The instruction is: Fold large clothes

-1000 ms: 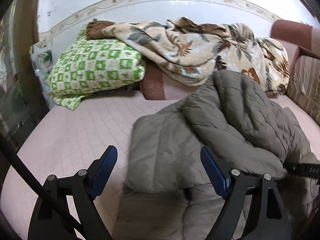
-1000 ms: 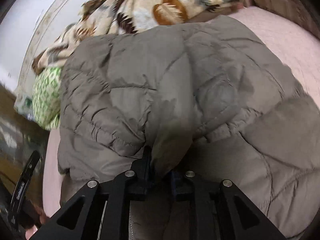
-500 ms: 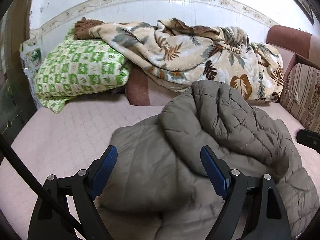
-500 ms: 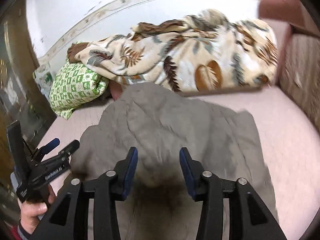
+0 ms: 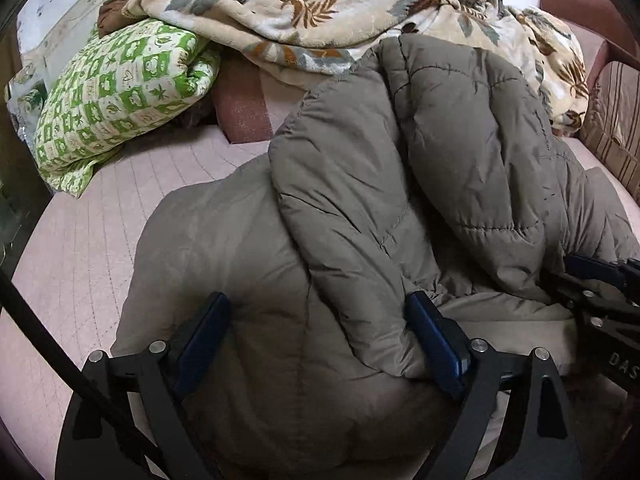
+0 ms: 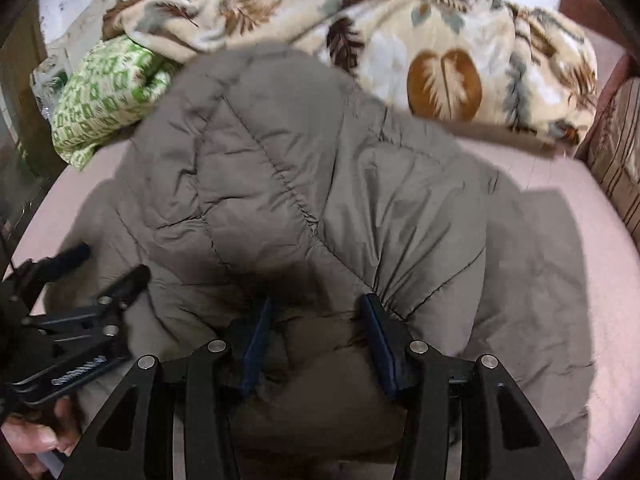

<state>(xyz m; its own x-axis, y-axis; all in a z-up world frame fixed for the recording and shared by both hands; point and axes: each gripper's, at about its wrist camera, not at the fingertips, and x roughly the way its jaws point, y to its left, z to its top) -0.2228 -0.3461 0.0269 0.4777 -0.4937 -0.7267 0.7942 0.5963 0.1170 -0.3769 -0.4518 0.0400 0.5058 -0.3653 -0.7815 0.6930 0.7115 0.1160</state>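
Observation:
A grey-brown quilted jacket (image 5: 360, 184) lies bunched on the pink bed cover (image 5: 88, 240), with one sleeve (image 5: 352, 220) folded across its body. My left gripper (image 5: 316, 300) is low over the jacket's near edge. Its jaws are wide and opening, the sleeve's cuff lies between them, and the right pad touches the cuff. My right gripper (image 6: 316, 302) is partly open and sits down on the jacket (image 6: 300, 168), with a puffy fold bulging between its fingers. Each view shows the other tool: the left gripper (image 6: 110, 264) at the left edge, the right gripper (image 5: 568, 276) at the right edge.
A green checked pillow (image 5: 120, 88) lies at the back left. A beige leaf-print blanket (image 5: 320, 12) is heaped along the wall. A striped cushion (image 5: 612, 120) and a brown armrest stand at the right. A hand (image 6: 28, 440) holds the left tool's handle.
My right gripper let go of the jacket fold, opened, and now sits low on the jacket again. My left gripper moved forward and down onto the jacket, around the sleeve's cuff.

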